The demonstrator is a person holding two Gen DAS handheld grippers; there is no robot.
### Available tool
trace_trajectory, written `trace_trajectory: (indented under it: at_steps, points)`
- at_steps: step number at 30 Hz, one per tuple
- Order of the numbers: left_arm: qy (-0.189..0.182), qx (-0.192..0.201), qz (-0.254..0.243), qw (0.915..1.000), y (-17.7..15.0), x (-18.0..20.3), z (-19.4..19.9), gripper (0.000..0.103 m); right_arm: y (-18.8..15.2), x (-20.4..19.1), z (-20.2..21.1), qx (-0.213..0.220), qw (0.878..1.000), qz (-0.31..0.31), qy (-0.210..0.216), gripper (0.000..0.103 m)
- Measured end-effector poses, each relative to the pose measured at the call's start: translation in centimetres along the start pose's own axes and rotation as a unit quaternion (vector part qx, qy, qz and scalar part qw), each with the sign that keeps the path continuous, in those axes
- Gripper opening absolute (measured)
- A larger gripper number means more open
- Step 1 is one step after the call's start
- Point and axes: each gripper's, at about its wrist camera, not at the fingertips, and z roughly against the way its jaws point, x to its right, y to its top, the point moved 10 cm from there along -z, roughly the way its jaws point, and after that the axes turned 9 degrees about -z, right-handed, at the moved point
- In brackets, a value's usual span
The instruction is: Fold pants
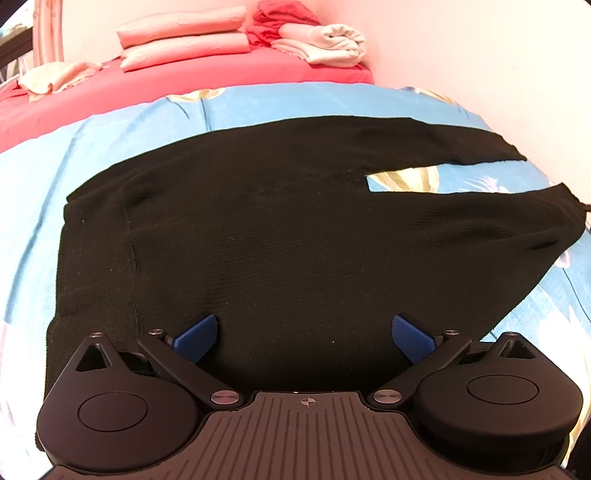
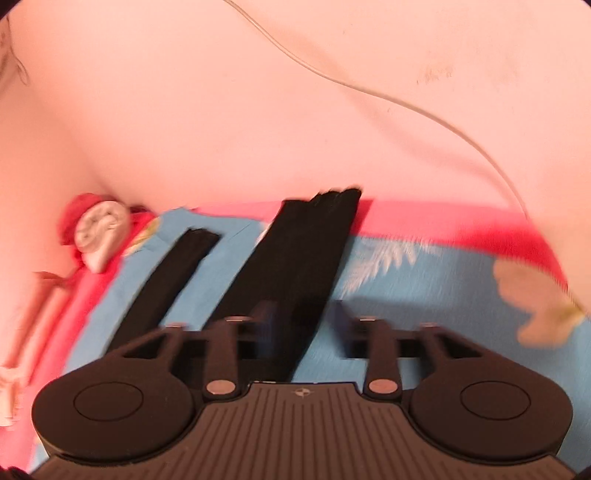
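The black pants (image 1: 280, 229) lie flat on a blue flowered sheet (image 1: 258, 103), waistband at the left and both legs running off to the right. My left gripper (image 1: 304, 338) is open over the near edge of the seat; its blue pads (image 1: 195, 336) stand wide apart with nothing pinched. The right wrist view is blurred. There the two pant legs (image 2: 295, 266) stretch away toward the wall. My right gripper (image 2: 301, 317) hovers over the nearer leg with its fingers (image 2: 340, 317) apart; the leg's right edge lies between them, flat on the sheet.
Folded pink pillows (image 1: 181, 37), a red cloth (image 1: 284, 18) and a rolled white cloth (image 1: 332, 42) sit at the bed's far end on a red cover (image 1: 184, 85). A pink wall (image 2: 258, 110) with a white cable (image 2: 406, 103) bounds the far side.
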Motion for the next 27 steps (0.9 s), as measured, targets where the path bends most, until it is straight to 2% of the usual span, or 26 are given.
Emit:
trace_trajectory:
  at_steps: [1,2,3,4,5,6,7,9,11,12,14,16,17,18,19,20,22,25,27]
  points:
    - [0.002,-0.001,-0.001,1.0,0.1,0.0,0.0,0.103,-0.1,-0.1,-0.8,-0.003,1.0,0.006,-0.003,0.06]
    - [0.003,-0.005,0.001,1.0,0.1,0.0,0.1,0.103,-0.1,-0.4,-1.3,0.004,1.0,0.022,-0.001,0.051]
    - [0.002,-0.008,0.003,1.0,0.3,0.0,0.3,0.103,-0.1,-0.9,-1.7,0.02,0.998,0.055,-0.003,0.031]
    - [0.0,-0.01,0.003,0.9999,0.6,-0.1,0.6,0.103,0.0,-0.7,-2.1,0.03,0.995,0.087,-0.036,0.011]
    - [-0.004,-0.008,0.005,0.9999,1.0,-0.3,1.0,0.103,0.6,0.0,-2.3,0.039,0.994,0.085,-0.062,0.009]
    - [-0.008,-0.001,0.008,0.9999,1.6,-0.5,1.4,0.103,1.0,0.4,-2.1,0.042,0.996,0.054,-0.064,0.01]
    - [-0.009,0.006,0.01,0.9999,2.2,-0.9,1.8,0.103,1.2,0.5,-1.6,0.045,0.995,0.035,-0.077,0.015]
    - [-0.005,0.021,0.013,0.9997,3.8,-1.7,2.1,0.103,1.4,-0.8,0.2,0.09,0.99,0.048,-0.1,0.03]
    - [0.005,0.03,0.02,0.9993,5.3,-2.7,1.6,0.103,0.5,-4.2,1.4,0.099,0.99,0.089,-0.05,0.071]
    - [0.008,0.032,0.025,0.9991,6.0,-3.2,1.0,0.103,-0.3,-6.1,1.6,0.083,0.991,0.1,-0.015,0.075]
    - [0.016,0.029,0.041,0.9986,7.0,-4.4,-0.6,0.103,-2.1,-9.4,0.7,0.01,0.994,0.087,0.057,0.07]
    - [0.037,0.02,0.059,0.9974,7.4,-5.8,-2.5,0.103,-4.0,-12.3,-1.5,-0.091,0.987,0.038,0.129,0.068]
    - [0.05,0.008,0.071,0.9962,7.1,-6.6,-3.5,0.103,-5.1,-13.6,-2.7,-0.133,0.98,0.019,0.148,0.064]
    - [0.059,-0.005,0.083,0.9948,6.6,-7.4,-4.4,0.103,-5.9,-14.5,-3.9,-0.157,0.976,0.016,0.152,0.061]
    - [0.059,-0.01,0.094,0.9937,6.1,-7.8,-5.0,0.103,-6.5,-15.2,-5.4,-0.167,0.975,0.02,0.142,0.059]
    - [0.056,0.008,0.094,0.994,6.0,-8.0,-4.8,0.103,-7.0,-15.6,-7.0,-0.171,0.978,0.026,0.12,0.058]
    - [0.057,0.02,0.083,0.9947,5.8,-7.7,-4.4,0.103,-7.8,-16.0,-10.1,-0.18,0.979,0.033,0.089,0.055]
    - [0.069,0.023,0.064,0.9953,5.6,-7.5,-4.4,0.103,-7.1,-17.2,-12.2,-0.152,0.982,0.022,0.113,0.06]
    - [0.079,0.022,0.055,0.9951,5.7,-7.2,-4.6,0.103,-6.5,-18.0,-13.6,-0.14,0.983,0.026,0.116,0.059]
